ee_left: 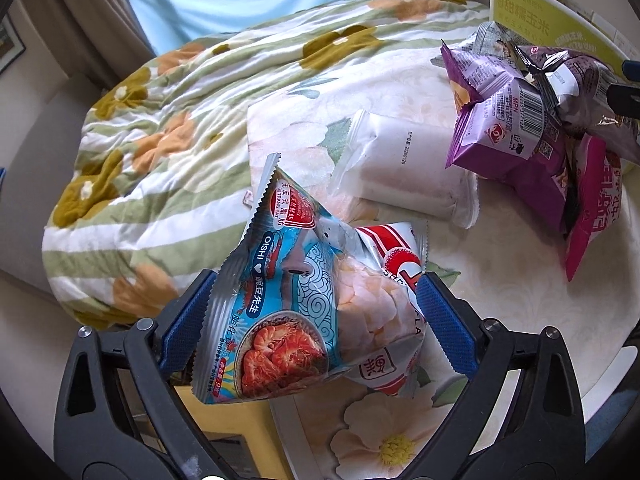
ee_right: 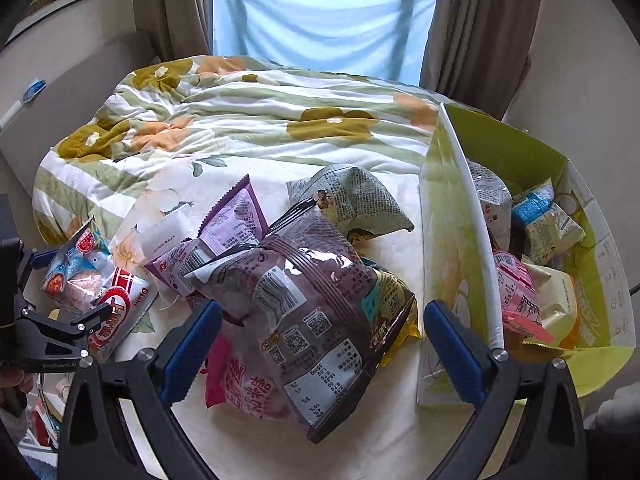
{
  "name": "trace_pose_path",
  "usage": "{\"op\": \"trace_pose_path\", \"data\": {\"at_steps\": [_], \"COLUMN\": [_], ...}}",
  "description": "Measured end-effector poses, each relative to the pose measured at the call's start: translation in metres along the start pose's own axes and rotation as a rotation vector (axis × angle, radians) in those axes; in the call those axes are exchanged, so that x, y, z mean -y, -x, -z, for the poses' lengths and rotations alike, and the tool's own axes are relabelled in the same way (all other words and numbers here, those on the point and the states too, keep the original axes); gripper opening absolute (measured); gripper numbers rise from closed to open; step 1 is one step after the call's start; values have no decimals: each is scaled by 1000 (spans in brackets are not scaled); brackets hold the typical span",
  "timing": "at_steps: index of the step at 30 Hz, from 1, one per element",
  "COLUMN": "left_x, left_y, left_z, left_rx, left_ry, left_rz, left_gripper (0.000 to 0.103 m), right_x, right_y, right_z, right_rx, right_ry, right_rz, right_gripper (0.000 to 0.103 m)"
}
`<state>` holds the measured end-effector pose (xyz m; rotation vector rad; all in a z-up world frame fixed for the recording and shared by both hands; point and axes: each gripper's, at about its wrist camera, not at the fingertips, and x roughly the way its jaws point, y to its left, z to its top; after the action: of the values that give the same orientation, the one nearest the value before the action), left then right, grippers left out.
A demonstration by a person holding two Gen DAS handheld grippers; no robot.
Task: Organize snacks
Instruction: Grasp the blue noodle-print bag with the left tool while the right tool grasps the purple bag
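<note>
"oishi" on blue shrimp-chip bag

The left hand-held gripper pointed steeply downward, its 2 blue-padded fingers spread wide on either side of a shrimp-cracker bag, the pads at the bag's edges with no clear squeeze visible. The right hand-held gripper also angled steeply downward, its 2 blue-padded fingers standing wide apart and closed on nothing. In the right wrist view, the left hand-held gripper's black frame entered from the left edge, level with the right one.
</note>
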<state>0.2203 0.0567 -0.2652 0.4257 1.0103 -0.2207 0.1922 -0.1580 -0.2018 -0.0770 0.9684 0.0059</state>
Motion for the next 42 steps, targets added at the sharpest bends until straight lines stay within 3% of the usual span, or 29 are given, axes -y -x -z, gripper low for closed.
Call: {"op": "trace_pose_path", "data": {"at_steps": [7, 10, 19, 29, 35, 39, 42], "left_x": [8, 11, 5, -9, -12, -14, -15], "left_y": [1, 2, 11, 31, 42, 49, 53], "left_z": [0, 1, 5, 9, 8, 7, 6], "left_rx": [-2, -8, -33, -37, -22, -7, -1], "left_ry": [-21, -24, 44, 168, 186, 196, 198], "left_rz": [5, 4, 36, 68, 68, 75, 82], "left_gripper": [76, 73, 71, 71, 71, 71, 71], "right_x": [3, 2, 4, -14, -15, -13, -9], "right_y": [-11, -14, -24, -42, -49, -44, -42], "right_z": [-4, -5, -8, -10, -9, -7, -6], "right_rx": [-19, -23, -46, -68, -88, -72, -78], "right_ry": [41, 62, 159, 394, 437, 428, 402], "right_rz": [-25, -35, -57, -111, -110, -102, -111], "right_gripper": [101, 101, 101, 101, 100, 75, 67]}}
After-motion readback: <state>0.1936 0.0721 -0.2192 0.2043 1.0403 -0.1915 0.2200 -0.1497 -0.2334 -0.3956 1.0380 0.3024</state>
